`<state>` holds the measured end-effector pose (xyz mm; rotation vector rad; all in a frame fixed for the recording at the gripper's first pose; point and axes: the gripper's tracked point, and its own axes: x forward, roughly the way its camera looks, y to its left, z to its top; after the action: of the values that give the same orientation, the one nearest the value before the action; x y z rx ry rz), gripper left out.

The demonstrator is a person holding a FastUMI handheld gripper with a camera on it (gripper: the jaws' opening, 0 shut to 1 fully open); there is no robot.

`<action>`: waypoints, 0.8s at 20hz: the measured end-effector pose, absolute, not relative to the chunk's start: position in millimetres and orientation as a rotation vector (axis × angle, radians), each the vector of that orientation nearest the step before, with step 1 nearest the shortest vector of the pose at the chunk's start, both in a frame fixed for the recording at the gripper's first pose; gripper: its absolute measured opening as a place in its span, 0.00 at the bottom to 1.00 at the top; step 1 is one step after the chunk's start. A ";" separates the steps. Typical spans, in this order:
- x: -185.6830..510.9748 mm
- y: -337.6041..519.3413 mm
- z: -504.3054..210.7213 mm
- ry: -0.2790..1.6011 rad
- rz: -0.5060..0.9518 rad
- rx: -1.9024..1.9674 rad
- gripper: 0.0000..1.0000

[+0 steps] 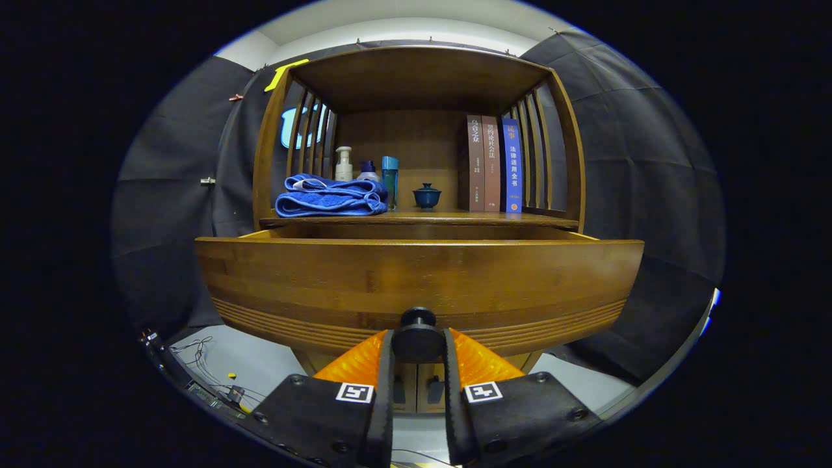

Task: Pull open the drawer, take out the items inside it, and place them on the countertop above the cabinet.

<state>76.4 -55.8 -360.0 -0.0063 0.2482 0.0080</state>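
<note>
A: Status at that frame?

B: Step one, the pull. Gripper was clamped on the round black knob of the curved brown wooden drawer, both fingers pressed against its sides. Drawer front sat well out from the wooden cabinet, so I'd judge it open, or nearly.

A: Contents?

B: Couldn't tell. The camera sat below the drawer rim, so the inside was hidden.

A: Next move?

B: Probably let go of the knob, lift above the front panel, then reach down inside.

A: Space on the countertop?

B: The wooden countertop was crowded: folded blue towel on one side, white pump bottle and teal bottle behind it, small dark blue lidded cup mid-shelf, three upright books on the other side. A bare strip ran along the front near the cup.
</note>
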 end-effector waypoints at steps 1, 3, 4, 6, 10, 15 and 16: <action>75.0 -56.3 -360.8 0.248 0.009 -0.013 0.36; 73.1 -57.1 -361.7 0.246 0.014 -0.021 0.36; 72.7 -57.1 -362.9 0.249 0.017 -0.024 0.36; 71.2 -57.7 -367.5 0.257 0.018 -0.035 0.36; 70.9 -56.9 -366.7 0.251 0.011 -0.040 0.40; 61.3 -57.8 -366.1 0.247 0.034 -0.042 1.00; 55.0 -60.1 -358.8 0.242 0.033 -0.042 1.00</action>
<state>55.0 -60.1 -358.8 -0.0420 0.2418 0.0334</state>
